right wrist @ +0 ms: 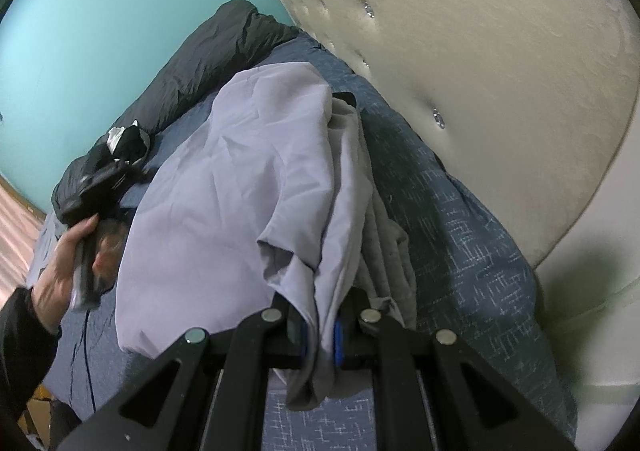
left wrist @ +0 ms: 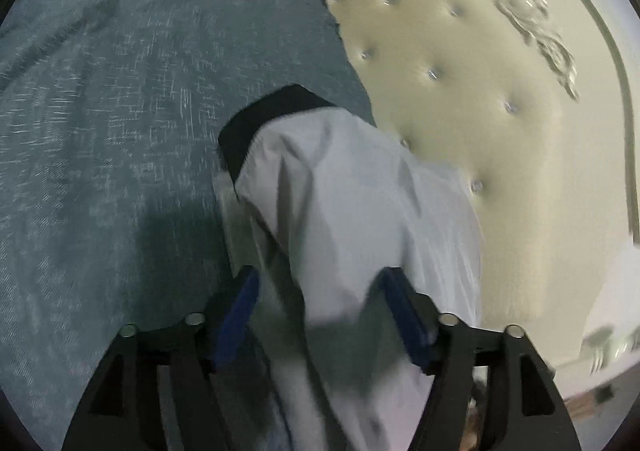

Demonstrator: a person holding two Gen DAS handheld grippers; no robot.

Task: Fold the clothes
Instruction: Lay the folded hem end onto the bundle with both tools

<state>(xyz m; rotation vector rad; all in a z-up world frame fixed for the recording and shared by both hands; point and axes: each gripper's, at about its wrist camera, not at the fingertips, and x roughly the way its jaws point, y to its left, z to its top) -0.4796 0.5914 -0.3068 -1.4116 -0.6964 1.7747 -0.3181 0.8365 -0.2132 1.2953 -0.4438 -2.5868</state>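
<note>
A pale lilac garment (right wrist: 240,179) lies bunched on the blue patterned bedcover (right wrist: 460,211), with a grey layer (right wrist: 376,219) showing along its right side. My right gripper (right wrist: 320,331) is shut on a fold of its near edge. In the left wrist view the same pale garment (left wrist: 340,211), with a black band (left wrist: 256,123) at its far end, runs between the blue pads (left wrist: 236,311) of my left gripper (left wrist: 320,311). Its jaws stand wide apart and do not pinch the cloth. A hand (right wrist: 60,267) holds that gripper's handle at the garment's left side.
A cream tufted headboard (right wrist: 480,51) rises along the right of the bed. A dark puffy jacket (right wrist: 208,59) and a black-and-white bundle (right wrist: 128,139) lie at the far left of the bed, against a teal wall (right wrist: 100,31). The bedcover (left wrist: 120,131) spreads to the left.
</note>
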